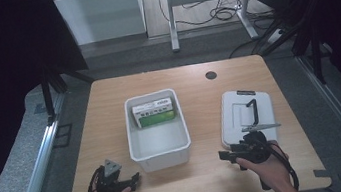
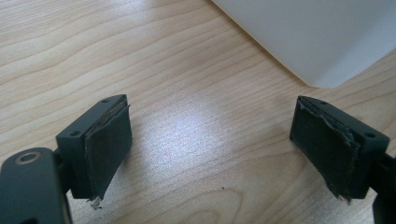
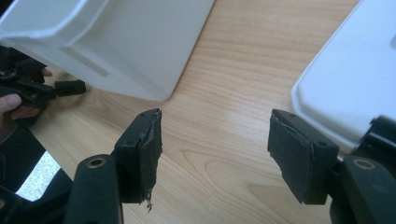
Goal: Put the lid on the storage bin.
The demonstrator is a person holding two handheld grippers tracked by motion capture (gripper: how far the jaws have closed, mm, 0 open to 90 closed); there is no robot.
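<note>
A white plastic bin (image 1: 160, 150) stands mid-table, holding a green and white box (image 1: 155, 113) against its far wall. To its right a white lid (image 1: 247, 115) with a black handle (image 1: 254, 110) lies flat. My left gripper (image 1: 134, 178) rests low on the table left of the bin's near corner (image 2: 322, 70), jaws open with bare wood between them (image 2: 210, 144). My right gripper (image 1: 226, 157) sits at the lid's near edge, pointing left toward the bin (image 3: 135, 51), open and holding nothing (image 3: 215, 144). The lid's corner (image 3: 345, 88) lies just right of it.
The wooden table (image 1: 110, 114) has a round black grommet (image 1: 211, 75) near its far edge. Metal rails (image 1: 36, 160) run along both sides below the table. A desk frame and cables (image 1: 217, 13) stand on the floor beyond. The other hand and gripper (image 3: 32, 91) appear past the bin.
</note>
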